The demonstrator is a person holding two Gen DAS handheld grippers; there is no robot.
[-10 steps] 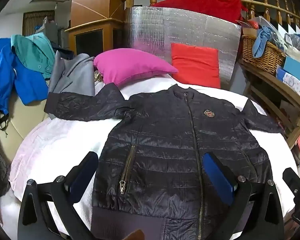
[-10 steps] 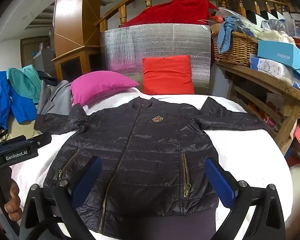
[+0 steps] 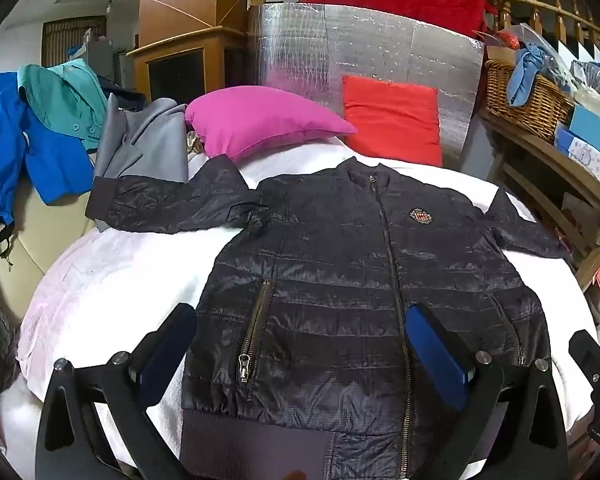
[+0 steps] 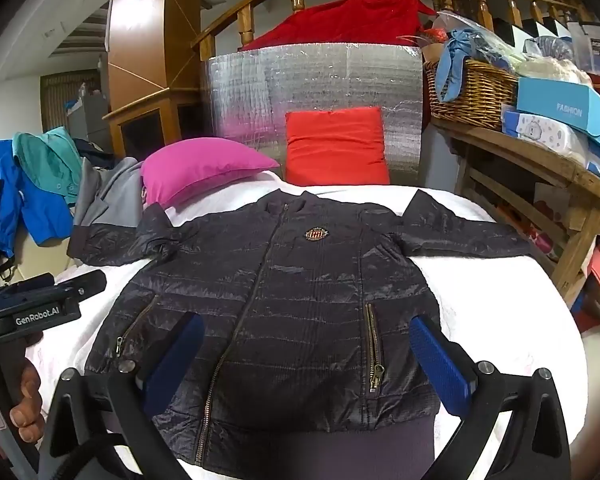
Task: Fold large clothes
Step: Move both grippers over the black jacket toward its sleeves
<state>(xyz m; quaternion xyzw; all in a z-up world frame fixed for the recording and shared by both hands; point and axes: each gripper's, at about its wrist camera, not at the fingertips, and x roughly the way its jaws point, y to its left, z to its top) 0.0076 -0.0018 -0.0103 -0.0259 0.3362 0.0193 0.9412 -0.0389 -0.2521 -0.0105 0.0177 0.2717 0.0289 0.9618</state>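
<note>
1. A black quilted jacket (image 3: 360, 280) is lying front-up and zipped across the middle of the white bed cover (image 3: 112, 280), its ribbed hem lying at the near edge and its collar pointing toward the far edge.
2. Both sleeves are stretching outward, one reaching the left edge, the other trailing over the right edge.
3. The left gripper (image 3: 300, 356) is hovering over the hem's left half, jaws standing fully apart with nothing between its blue pads.
4. The right gripper (image 4: 304, 364) is hovering over the hem's right half, likewise spread wide and gripping nothing.
5. A magenta pillow (image 3: 260, 120) and a red cushion (image 3: 392, 118) are resting at the far edge.
6. A wicker basket (image 4: 472, 96) is sitting on the wooden shelf (image 4: 540, 160) beyond the right edge.
</note>
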